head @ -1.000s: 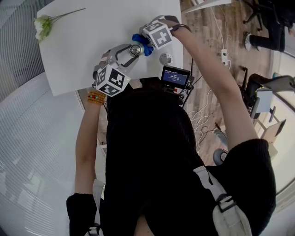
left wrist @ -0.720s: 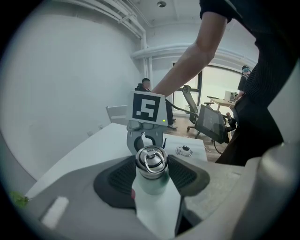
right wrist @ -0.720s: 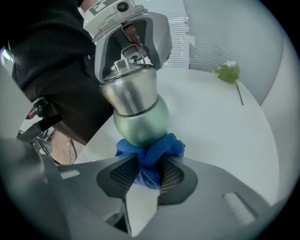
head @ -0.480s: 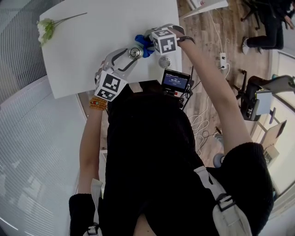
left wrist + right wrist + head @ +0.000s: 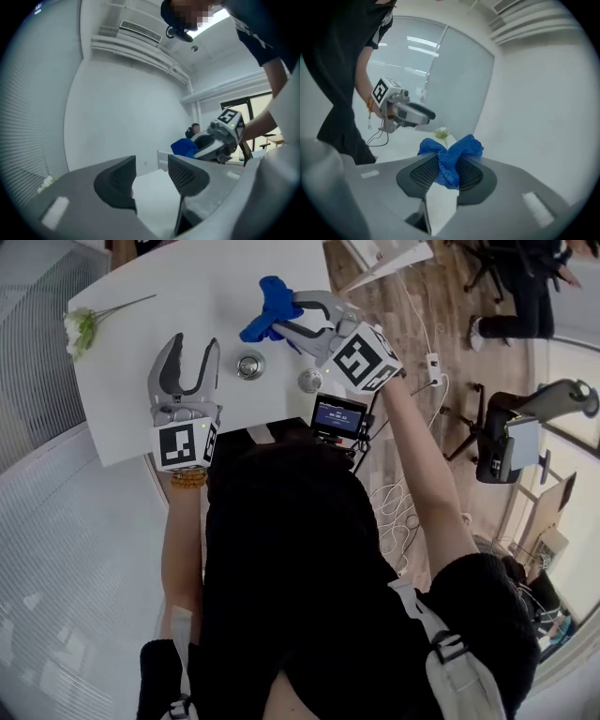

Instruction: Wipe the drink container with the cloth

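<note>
Seen from above, the steel drink container (image 5: 249, 365) stands alone on the white table (image 5: 141, 399), and a round steel cap (image 5: 310, 381) lies to its right. My left gripper (image 5: 192, 345) hovers left of the container, open and empty; its jaws (image 5: 151, 171) stand apart over bare table. My right gripper (image 5: 292, 315) is raised beyond the container, shut on a bunched blue cloth (image 5: 261, 322). In the right gripper view the cloth (image 5: 454, 150) bulges out between the two pads. The left gripper view shows the cloth (image 5: 184, 147) and the right gripper (image 5: 220, 138) off to the right.
A white flower (image 5: 80, 326) with a long stem lies at the table's far left corner. A small screen device (image 5: 337, 415) is mounted at the near edge. The wooden floor on the right holds cables, chairs and a tripod (image 5: 502, 437).
My left gripper has let go of the container and pulled back to the left, open. The right gripper has lifted the cloth off the container and away from it.
</note>
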`<state>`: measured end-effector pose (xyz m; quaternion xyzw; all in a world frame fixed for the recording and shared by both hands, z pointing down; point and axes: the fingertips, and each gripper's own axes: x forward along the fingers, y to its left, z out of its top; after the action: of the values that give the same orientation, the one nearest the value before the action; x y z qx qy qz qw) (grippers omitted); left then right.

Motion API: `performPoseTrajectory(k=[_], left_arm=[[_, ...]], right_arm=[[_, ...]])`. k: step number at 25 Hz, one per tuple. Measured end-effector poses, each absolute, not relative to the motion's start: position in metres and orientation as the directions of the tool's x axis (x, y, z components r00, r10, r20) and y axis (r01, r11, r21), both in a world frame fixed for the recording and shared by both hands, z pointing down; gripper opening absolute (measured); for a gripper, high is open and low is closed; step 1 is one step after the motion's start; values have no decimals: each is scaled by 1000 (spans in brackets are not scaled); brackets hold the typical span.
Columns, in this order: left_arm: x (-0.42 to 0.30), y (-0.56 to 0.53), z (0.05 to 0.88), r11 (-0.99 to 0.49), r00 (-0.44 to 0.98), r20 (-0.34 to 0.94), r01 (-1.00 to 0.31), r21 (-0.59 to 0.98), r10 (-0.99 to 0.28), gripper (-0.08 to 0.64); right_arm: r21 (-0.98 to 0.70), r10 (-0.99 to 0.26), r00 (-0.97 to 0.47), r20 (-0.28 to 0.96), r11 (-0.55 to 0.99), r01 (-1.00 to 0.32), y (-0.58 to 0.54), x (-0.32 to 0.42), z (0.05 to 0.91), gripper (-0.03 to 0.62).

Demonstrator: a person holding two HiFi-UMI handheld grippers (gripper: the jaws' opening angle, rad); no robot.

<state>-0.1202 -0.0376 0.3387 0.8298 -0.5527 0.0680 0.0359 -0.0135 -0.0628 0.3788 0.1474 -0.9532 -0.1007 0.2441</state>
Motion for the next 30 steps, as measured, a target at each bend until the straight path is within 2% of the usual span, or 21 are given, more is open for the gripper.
performPoseTrajectory(k=[5, 7, 11, 14, 19, 30], left_arm=[[-110, -38, 305, -281, 279, 86, -960, -18, -957, 218], [-103, -29, 294, -257, 255, 65, -966, -29, -965, 179], [-93, -12, 288, -263, 260, 54, -964, -50, -964, 144], [-84, -11, 285, -278, 277, 38, -960, -36, -960, 119], [-72, -14, 286, -268, 266, 43, -962, -54, -963, 0], [-79, -8, 289, -267, 261, 72, -958, -108, -963, 0]], right_arm=[[363, -599, -749, 284, 790, -494, -44, -5, 318, 133], [361, -698, -691, 188, 703, -613, -33, 5, 298, 133], [98, -853, -518, -64, 511, -854, -19, 22, 265, 130], [20, -887, -456, -71, 456, -890, -16, 24, 268, 130], [-3, -892, -450, -41, 450, -893, -14, 22, 279, 124], [-22, -901, -432, -45, 433, -901, -13, 19, 279, 118]])
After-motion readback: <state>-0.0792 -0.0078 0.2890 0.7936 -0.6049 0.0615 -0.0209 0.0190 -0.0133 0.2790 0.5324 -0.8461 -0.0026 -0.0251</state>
